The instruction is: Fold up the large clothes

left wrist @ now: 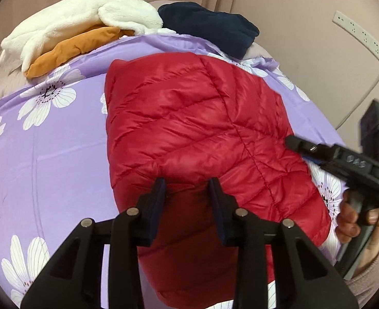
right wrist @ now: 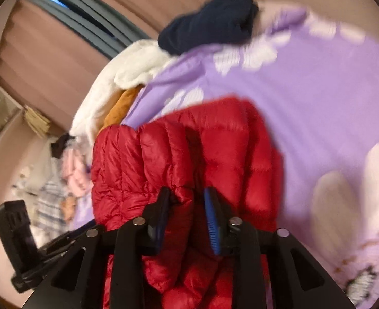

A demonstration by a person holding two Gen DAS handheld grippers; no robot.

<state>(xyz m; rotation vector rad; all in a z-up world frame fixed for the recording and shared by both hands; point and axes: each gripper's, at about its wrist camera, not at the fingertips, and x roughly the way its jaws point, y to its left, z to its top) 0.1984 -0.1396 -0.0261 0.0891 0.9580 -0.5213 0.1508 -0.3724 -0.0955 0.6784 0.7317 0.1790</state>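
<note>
A red quilted puffer jacket [left wrist: 202,134] lies folded on a purple flowered bedspread [left wrist: 47,154]. My left gripper [left wrist: 188,186] hovers over the jacket's near edge with its jaws apart and nothing between them. My right gripper [left wrist: 296,144] comes in from the right at the jacket's right edge. In the right wrist view the right gripper [right wrist: 186,198] has its jaws apart around a bunched fold of the red jacket [right wrist: 228,149]; the fold touches the left finger [right wrist: 161,206]. That view is blurred.
At the far side of the bed lie a white fleece garment [left wrist: 86,23], an orange garment [left wrist: 73,49] under it and a dark navy garment [left wrist: 210,28]. A power strip [left wrist: 361,36] hangs on the wall at right. More clothes [right wrist: 60,180] lie at the left.
</note>
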